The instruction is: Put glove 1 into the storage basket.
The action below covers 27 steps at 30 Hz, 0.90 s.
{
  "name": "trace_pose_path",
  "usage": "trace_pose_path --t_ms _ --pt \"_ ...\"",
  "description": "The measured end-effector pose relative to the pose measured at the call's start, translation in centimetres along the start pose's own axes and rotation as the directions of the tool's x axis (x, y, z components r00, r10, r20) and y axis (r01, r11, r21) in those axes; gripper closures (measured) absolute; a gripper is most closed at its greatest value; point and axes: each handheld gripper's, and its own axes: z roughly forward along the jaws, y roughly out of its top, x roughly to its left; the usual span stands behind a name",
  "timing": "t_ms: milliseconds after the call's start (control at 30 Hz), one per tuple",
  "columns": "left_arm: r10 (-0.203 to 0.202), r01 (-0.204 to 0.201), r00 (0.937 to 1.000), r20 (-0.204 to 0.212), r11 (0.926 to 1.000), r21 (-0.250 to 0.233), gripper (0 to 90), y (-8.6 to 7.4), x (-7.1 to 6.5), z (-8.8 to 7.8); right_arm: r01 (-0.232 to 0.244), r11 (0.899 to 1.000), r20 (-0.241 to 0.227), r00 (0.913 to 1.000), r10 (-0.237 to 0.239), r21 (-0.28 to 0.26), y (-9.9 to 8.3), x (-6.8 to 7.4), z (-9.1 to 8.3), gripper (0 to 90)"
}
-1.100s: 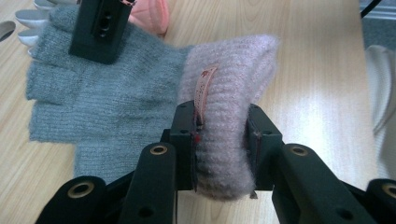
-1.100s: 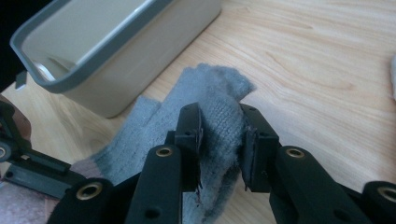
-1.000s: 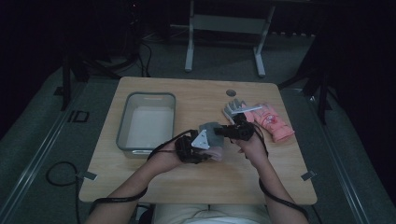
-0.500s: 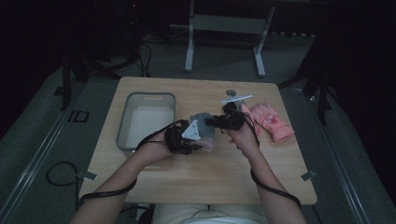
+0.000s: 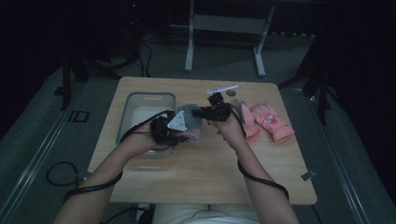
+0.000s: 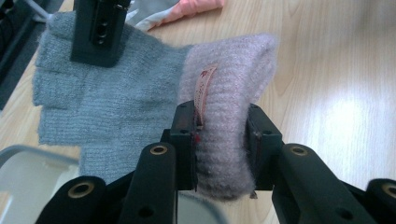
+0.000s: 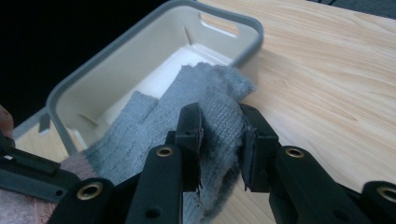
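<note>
The grey knitted fingerless glove with a fuzzy pink cuff (image 6: 140, 98) is held stretched between both tools, beside the grey rectangular plastic bin (image 7: 140, 60) on the pale wooden table (image 5: 210, 172). The left gripper (image 6: 219, 140) is closed on the pink cuff, which bulges between its jaws. The right gripper (image 7: 219, 140) is closed on the grey finger end, pinching bunched fabric.

Judged step: transfer of the glove toward the bin. The next move likely calls for carrying both ends over the bin rim, then opening the jaws. The 2 pink padded gloves (image 5: 266, 122) lie on the table beyond the right gripper (image 5: 212, 112).
</note>
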Motion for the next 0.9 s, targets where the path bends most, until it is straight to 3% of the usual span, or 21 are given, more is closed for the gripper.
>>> trace_pose_path --t_ms 433,700,900 --pt "-0.053 0.054 0.998 -0.035 0.9978 0.039 68.6 -3.5 2.0 -3.1 0.043 0.999 -0.034 0.9985 -0.043 0.003 3.7 3.1 4.1 72.0" --pt "-0.082 0.085 0.9958 -0.041 0.9937 0.074 68.6 -6.5 2.8 -4.1 0.051 0.999 -0.057 0.9971 -0.05 0.015 4.8 5.1 7.5 72.0" --pt "-0.065 0.066 0.9977 -0.019 0.9943 0.084 68.5 -8.9 3.8 -4.5 0.041 0.999 -0.089 0.9953 -0.039 0.028 5.1 5.6 9.9 71.9"
